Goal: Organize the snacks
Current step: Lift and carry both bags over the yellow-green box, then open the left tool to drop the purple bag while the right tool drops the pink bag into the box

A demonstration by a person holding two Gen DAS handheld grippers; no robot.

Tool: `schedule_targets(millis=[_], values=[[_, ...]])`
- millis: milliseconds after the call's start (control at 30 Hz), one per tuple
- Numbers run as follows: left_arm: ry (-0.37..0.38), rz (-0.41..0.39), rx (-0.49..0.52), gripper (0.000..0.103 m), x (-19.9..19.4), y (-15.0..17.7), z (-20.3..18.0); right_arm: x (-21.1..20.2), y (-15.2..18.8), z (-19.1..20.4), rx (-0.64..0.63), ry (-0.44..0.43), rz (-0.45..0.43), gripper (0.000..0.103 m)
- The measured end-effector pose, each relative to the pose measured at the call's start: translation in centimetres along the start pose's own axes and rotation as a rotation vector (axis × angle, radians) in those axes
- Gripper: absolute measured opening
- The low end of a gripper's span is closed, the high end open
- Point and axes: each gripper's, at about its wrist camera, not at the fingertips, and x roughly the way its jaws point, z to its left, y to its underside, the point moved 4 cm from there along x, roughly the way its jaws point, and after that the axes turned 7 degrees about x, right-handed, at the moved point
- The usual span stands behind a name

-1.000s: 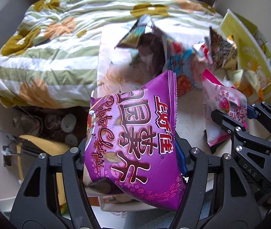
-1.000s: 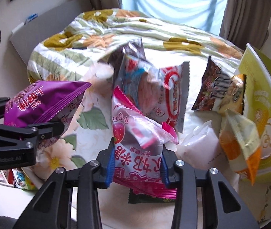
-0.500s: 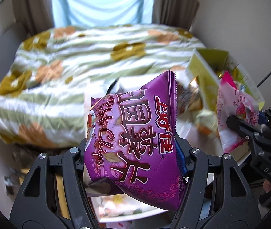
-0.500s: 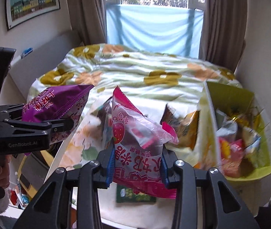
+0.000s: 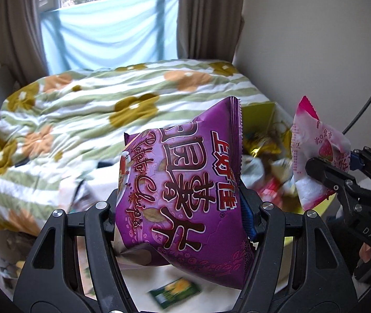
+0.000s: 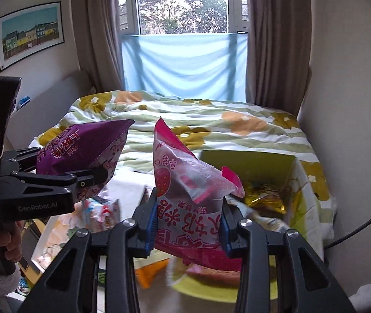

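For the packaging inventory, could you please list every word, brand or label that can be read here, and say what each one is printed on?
"上好佳": red brand mark on the purple chip bag.
"Potato Chips": cursive script on the same bag.
"GenRobot.AI": body of the left hand-held gripper.
"DAS": body of the right hand-held gripper.
Pink strawberry snack bag: large red Chinese characters, upside down and partly hidden, not surely readable.
Small green packet: blurred, unreadable.

A puffy purple chip bag (image 5: 185, 190) stood upright, clamped between fingers; at its three o'clock, a pink-and-white strawberry snack bag (image 5: 313, 154) was held upright.
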Motion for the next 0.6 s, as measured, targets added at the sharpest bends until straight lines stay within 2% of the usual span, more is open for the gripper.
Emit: schedule_targets(millis=[167, 300, 600], values=[[0.000, 0.019, -0.002, 0.063, 4.7, -3.6, -4.8, 1.7, -1.4, -5.7, -0.004, -0.012, 0.025, 0.036], [-0.008, 0.054, 0.003, 0.064, 8.1, -5.4, -7.7, 3.3, -2.1, -9.3, 0.006, -0.031, 0.058, 0.036], [-0.029, 0.151, 0.057, 0.065, 15.3, -7.8, -12.3, 6.5, -2.0, -13.9, 0.032, -0.038, 0.132, 0.036]])
